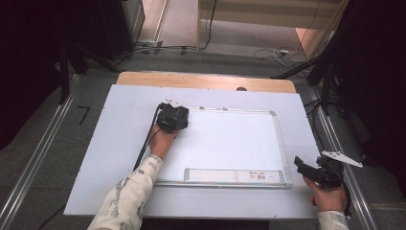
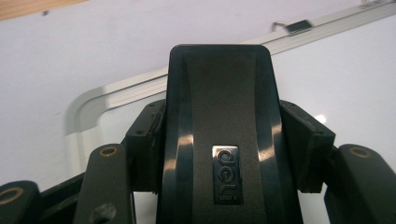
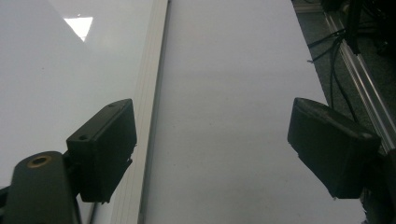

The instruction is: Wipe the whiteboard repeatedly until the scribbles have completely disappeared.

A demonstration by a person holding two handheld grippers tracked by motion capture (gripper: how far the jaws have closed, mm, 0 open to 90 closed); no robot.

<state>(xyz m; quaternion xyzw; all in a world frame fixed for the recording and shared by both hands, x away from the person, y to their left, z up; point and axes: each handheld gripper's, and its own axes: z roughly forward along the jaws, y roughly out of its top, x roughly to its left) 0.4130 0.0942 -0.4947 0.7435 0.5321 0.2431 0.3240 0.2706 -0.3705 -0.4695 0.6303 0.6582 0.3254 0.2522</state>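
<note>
At whiteboard's (image 1: 225, 143) far-left corner, a black eraser (image 2: 219, 140) is clamped flatwise in left claw (image 1: 171, 120); judged light, rigid, glossy-slick, best gripped mid-sides; right claw (image 1: 306, 168) held apart.

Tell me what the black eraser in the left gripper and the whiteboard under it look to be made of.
Eraser: likely moulded plastic, black, with a semi-gloss rim that catches highlights, a matte centre strip and a small shiny logo badge. Whiteboard: smooth glossy white surface, perhaps coated steel or melamine, since it mirrors a lamp; its frame looks like pale brushed aluminium with rounded corner pieces.
</note>
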